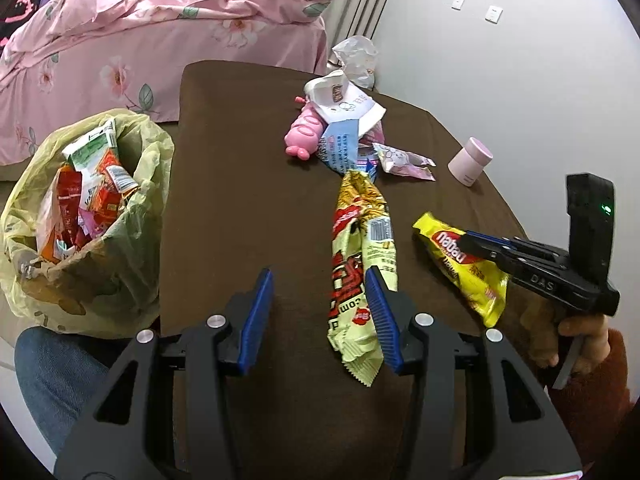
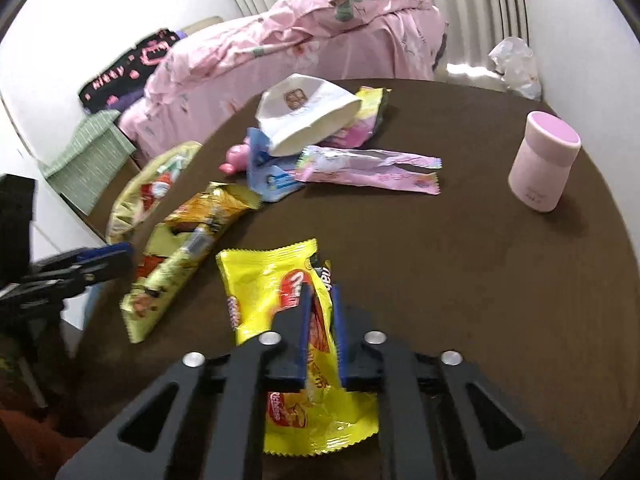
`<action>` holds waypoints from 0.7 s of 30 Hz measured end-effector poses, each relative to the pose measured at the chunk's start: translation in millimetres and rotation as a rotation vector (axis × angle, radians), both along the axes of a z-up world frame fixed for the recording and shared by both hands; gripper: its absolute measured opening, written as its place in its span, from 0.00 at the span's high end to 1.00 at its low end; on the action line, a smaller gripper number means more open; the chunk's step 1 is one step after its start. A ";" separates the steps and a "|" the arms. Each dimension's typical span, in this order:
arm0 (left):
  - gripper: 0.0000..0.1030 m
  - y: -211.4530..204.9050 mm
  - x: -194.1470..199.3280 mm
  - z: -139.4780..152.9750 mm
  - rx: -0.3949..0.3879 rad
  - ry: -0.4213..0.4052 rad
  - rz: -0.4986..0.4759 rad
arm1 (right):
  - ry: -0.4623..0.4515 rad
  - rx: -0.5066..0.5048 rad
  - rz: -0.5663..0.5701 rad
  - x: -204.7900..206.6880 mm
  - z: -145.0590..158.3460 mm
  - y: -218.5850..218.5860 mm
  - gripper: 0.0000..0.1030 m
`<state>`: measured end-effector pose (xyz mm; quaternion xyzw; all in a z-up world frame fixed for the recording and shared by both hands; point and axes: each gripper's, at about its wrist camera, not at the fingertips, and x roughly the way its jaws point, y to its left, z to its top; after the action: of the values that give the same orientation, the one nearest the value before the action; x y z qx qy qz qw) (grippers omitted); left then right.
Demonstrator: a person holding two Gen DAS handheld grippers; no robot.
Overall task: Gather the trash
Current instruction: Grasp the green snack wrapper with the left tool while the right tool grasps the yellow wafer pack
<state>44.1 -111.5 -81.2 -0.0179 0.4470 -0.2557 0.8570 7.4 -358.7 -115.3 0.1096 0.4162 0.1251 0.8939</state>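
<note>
My right gripper (image 2: pixel 321 292) is shut on a bright yellow snack wrapper (image 2: pixel 272 288), which also shows in the left wrist view (image 1: pixel 464 268) with the right gripper (image 1: pixel 464 240) pinching it just above the brown table (image 1: pixel 248 184). My left gripper (image 1: pixel 320 280) is open and empty, low over the table, its right finger beside a long yellow-red wrapper (image 1: pixel 360 256), which also shows in the right wrist view (image 2: pixel 180 252). A yellow-lined trash bag (image 1: pixel 80 216), full of wrappers, stands left of the table.
Farther back lie a pink toy (image 1: pixel 304 132), a white paper cup (image 2: pixel 308 112), blue-white packaging (image 1: pixel 340 144) and a pink wrapper (image 2: pixel 368 168). A pink jar (image 2: pixel 544 160) stands at the right. A bed with pink bedding (image 1: pixel 160 40) is behind.
</note>
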 end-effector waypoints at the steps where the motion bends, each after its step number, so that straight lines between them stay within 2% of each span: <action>1: 0.56 0.4 0.9 -0.5 -0.005 0.005 0.001 | -0.016 -0.006 -0.009 -5.3 3.9 -0.4 0.93; 5: 0.56 -6.1 5.7 4.4 -0.015 -0.009 -0.025 | -0.050 0.004 -0.033 -21.5 16.1 -7.0 0.93; 10: 0.56 -25.5 31.1 10.7 -0.025 -0.014 -0.085 | -0.065 -0.045 -0.054 -31.2 21.0 -8.2 0.93; 12: 0.56 -33.9 46.4 7.8 -0.041 0.015 -0.099 | -0.063 -0.050 -0.053 -32.7 20.3 -6.9 0.93; 16: 0.56 -49.6 75.5 -6.5 -0.053 0.128 -0.103 | -0.062 -0.083 -0.044 -33.5 18.1 -2.4 0.93; 18: 0.64 -53.6 81.0 -11.8 -0.068 0.179 -0.109 | -0.066 -0.100 -0.039 -34.4 18.1 -0.5 0.93; 19: 0.69 -53.6 80.7 -11.3 -0.087 0.185 -0.110 | -0.068 -0.102 -0.037 -35.0 18.1 0.2 0.93; 21: 0.72 -50.9 76.5 -7.1 -0.092 0.162 -0.093 | -0.072 -0.102 -0.040 -36.5 18.0 -0.1 0.93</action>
<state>120.6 -162.4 -88.2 -0.0570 0.5029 -0.3130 0.8037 -29.0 -358.8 -97.3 0.0676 0.3872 0.0895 0.9152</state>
